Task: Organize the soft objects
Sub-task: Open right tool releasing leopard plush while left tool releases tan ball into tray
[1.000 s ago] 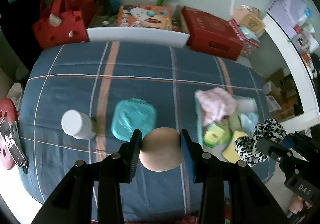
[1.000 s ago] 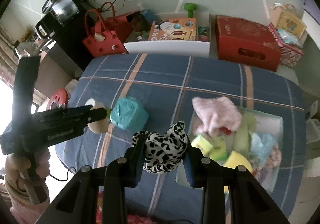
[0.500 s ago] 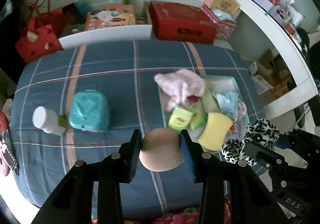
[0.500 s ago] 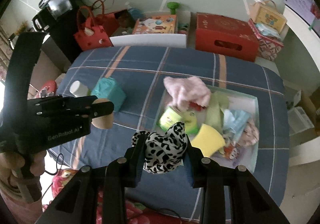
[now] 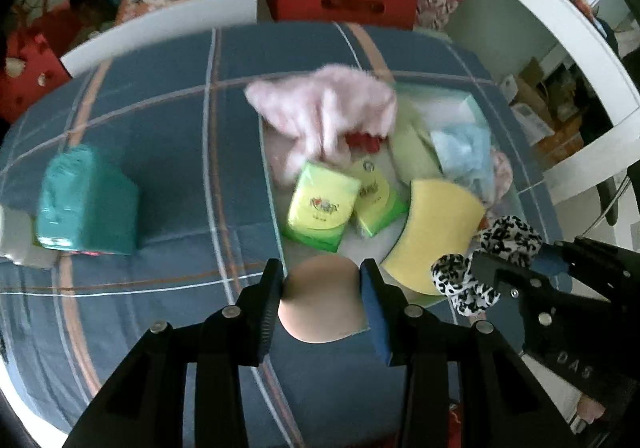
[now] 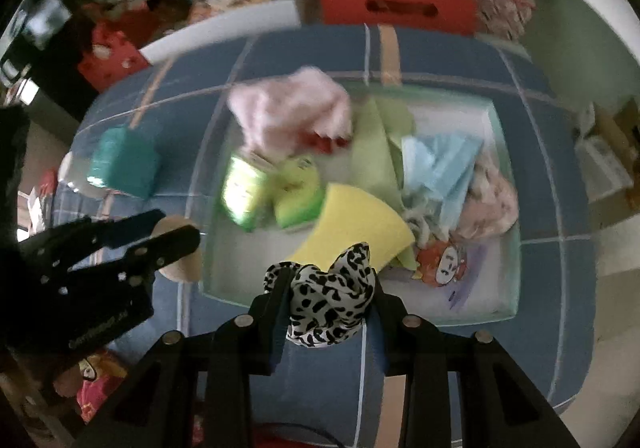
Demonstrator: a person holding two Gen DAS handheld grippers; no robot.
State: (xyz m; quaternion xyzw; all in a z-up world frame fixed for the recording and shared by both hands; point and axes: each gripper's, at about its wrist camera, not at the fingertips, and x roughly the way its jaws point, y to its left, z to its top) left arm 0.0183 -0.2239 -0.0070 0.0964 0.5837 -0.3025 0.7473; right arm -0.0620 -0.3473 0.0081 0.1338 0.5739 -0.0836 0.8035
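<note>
Meanwhile left gripper [image 5: 322, 298] clamps a tan ball [image 5: 320, 300], right gripper [image 6: 330, 306] a leopard scrunchie [image 6: 330, 304], above the crowded tray [image 6: 502, 304]

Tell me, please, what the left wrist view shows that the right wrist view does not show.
Only the left wrist view shows the beige ball whole between the left gripper pads, and the white desk edge.

Only the right wrist view shows the red cartoon doll in the tray and the black device far left.

Both show the tray, pink fluffy cloth, yellow sponge, green packs, teal box, and the leopard scrunchie held in the right gripper.
</note>
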